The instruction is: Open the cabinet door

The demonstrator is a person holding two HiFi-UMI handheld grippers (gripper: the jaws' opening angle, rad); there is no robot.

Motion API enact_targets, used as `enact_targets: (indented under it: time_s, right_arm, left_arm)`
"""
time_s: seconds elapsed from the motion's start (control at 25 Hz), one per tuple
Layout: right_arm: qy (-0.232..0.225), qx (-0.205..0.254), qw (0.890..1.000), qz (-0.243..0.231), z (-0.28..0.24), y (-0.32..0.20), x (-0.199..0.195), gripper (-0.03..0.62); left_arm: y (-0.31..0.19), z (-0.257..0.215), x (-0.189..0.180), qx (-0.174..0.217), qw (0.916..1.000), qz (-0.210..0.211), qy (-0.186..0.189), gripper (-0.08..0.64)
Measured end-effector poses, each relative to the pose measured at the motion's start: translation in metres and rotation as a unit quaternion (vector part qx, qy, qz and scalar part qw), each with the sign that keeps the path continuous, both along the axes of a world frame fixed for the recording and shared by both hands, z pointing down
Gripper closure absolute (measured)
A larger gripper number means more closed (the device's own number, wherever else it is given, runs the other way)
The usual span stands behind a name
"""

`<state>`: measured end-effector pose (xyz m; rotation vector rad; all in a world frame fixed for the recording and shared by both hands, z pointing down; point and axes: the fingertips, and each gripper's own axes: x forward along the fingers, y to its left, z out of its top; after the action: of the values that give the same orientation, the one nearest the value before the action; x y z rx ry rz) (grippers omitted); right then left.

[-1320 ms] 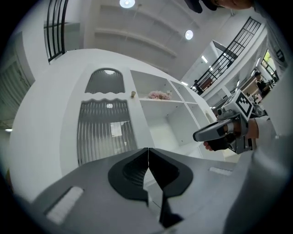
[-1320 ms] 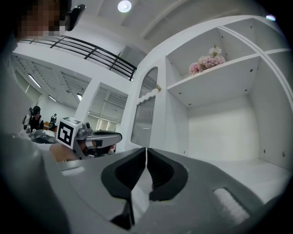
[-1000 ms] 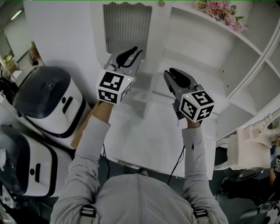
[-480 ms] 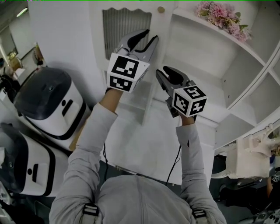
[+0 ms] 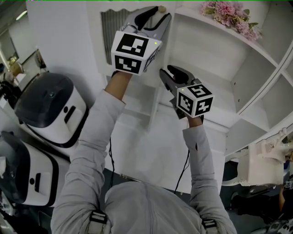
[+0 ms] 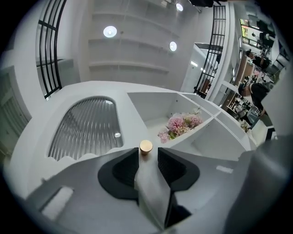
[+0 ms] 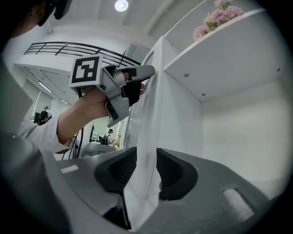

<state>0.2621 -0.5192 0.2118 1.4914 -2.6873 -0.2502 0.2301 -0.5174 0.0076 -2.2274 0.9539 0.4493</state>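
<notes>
The white cabinet door (image 5: pixel 137 59), with a ribbed glass panel (image 5: pixel 109 27), stands ajar with its free edge toward me. My left gripper (image 5: pixel 160 13) is raised to the door's top corner. Its jaws have just been opening and straddle the door edge (image 6: pixel 151 192), with the brass knob (image 6: pixel 146 146) between the fingertips and not pinched. My right gripper (image 5: pixel 167 71) sits lower on the same edge. Its jaws have also just been opening and stand on either side of the door edge (image 7: pixel 153 91) without clamping it. In the right gripper view, the left gripper (image 7: pixel 137 89) shows higher on the door.
Pink flowers (image 5: pixel 231 13) lie on the cabinet's upper open shelf (image 5: pixel 215 27). More white shelves (image 5: pixel 256 68) run to the right. Two white appliances with dark lids (image 5: pixel 50 105) (image 5: pixel 23 173) stand at the left, close to the door. A white ornate piece (image 5: pixel 261 155) sits low right.
My left gripper has climbed the door edge from mid-height to the knob at the top, its jaws spreading. My right gripper has shifted slightly left onto the edge, its jaws wider.
</notes>
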Motion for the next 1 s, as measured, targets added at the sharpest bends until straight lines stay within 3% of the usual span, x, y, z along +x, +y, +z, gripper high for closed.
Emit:
enact_targets:
  time_s: [0.16, 0.44, 0.76, 1.0]
  right_arm:
    - [-0.001, -0.007, 1.0, -0.001, 0.003, 0.0, 0.003, 0.454]
    - [0.001, -0.006, 1.0, -0.001, 0.0, -0.001, 0.002, 0.454]
    - [-0.001, -0.007, 1.0, -0.007, -0.004, -0.001, 0.001, 0.454]
    - [0.0, -0.004, 1.0, -0.001, -0.004, 0.001, 0.007, 0.454]
  left_arm:
    - [-0.001, -0.002, -0.001, 0.015, 0.9997, -0.005, 0.019, 0.448]
    - [0.001, -0.01, -0.002, 0.022, 0.9995, -0.017, 0.017, 0.426]
    - [0.005, -0.017, 0.0, 0.036, 0.9984, -0.036, 0.024, 0.463]
    - [0.009, -0.015, -0.001, 0.026, 0.9981, -0.012, 0.055, 0.468]
